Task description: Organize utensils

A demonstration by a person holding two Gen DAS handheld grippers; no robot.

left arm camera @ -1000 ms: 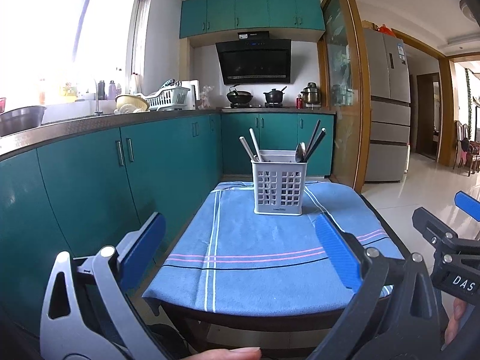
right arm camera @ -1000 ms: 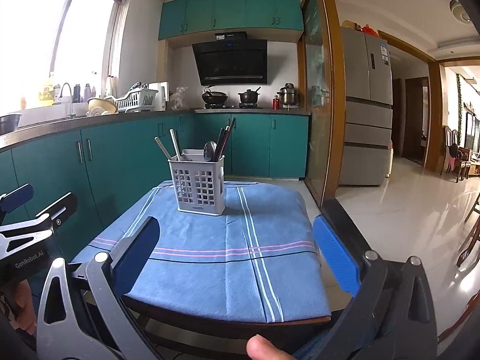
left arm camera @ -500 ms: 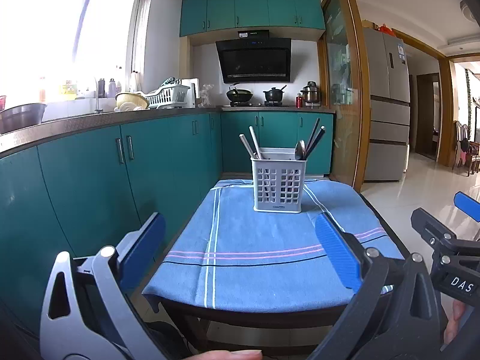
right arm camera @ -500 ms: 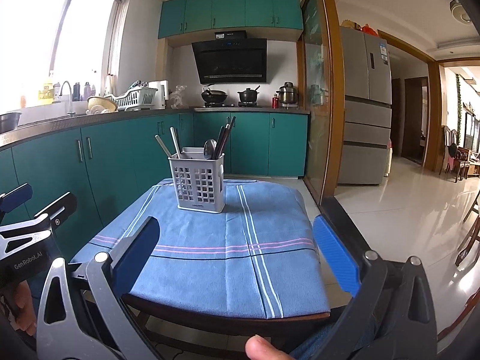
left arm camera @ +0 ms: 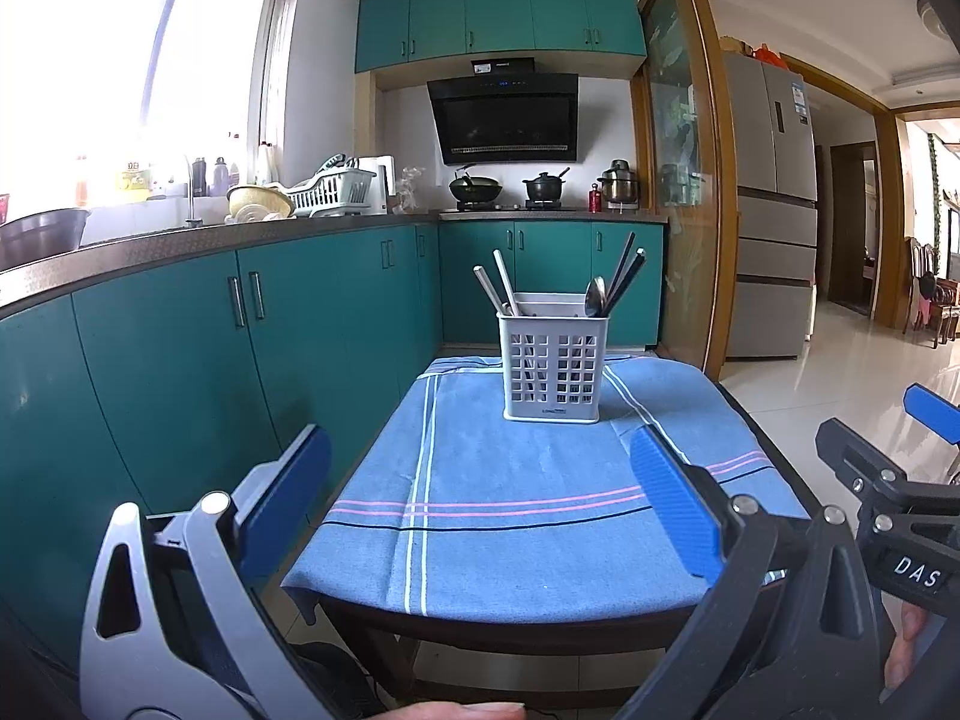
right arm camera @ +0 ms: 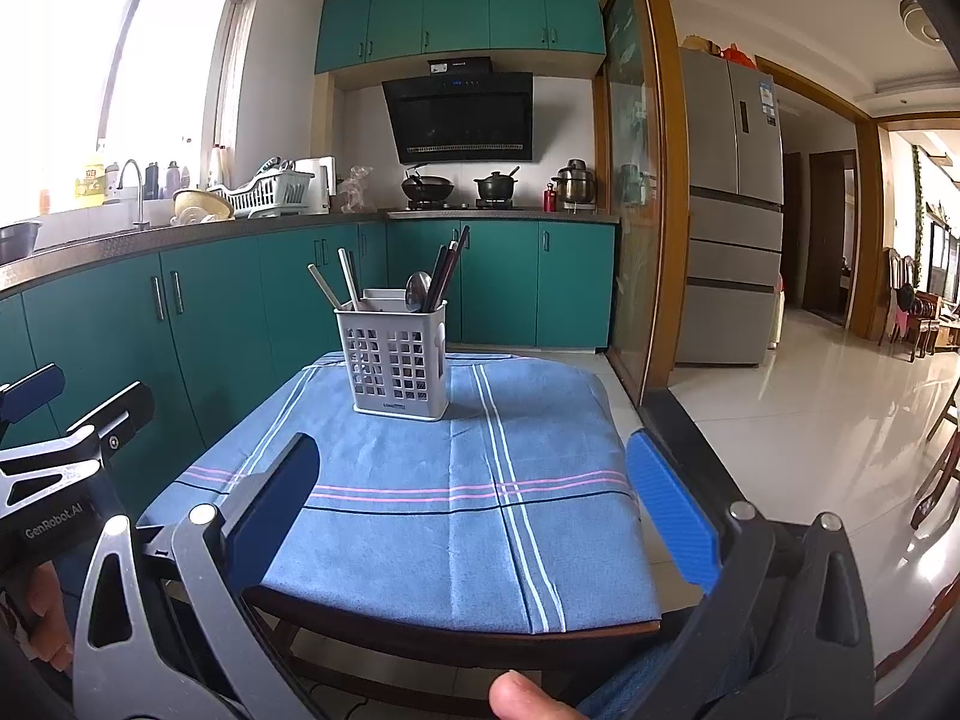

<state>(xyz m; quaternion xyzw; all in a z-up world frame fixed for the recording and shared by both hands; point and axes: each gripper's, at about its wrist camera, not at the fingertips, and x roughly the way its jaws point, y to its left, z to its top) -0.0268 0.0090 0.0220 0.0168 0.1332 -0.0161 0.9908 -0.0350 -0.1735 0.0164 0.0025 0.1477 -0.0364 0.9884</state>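
I hold both grippers, left gripper (left arm camera: pixel 480 498) and right gripper (right arm camera: pixel 474 498), wide open and empty. Far ahead, a utensil caddy (left arm camera: pixel 552 366) stands upright on the blue cloth (left arm camera: pixel 516 510).

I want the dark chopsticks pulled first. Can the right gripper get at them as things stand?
Probably yes: the right gripper is open, and the dark chopsticks stick up above the caddy with only bare cloth between.

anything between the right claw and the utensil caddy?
Nothing. In the right wrist view, only bare blue striped cloth lies between the open right claw and the white utensil caddy.
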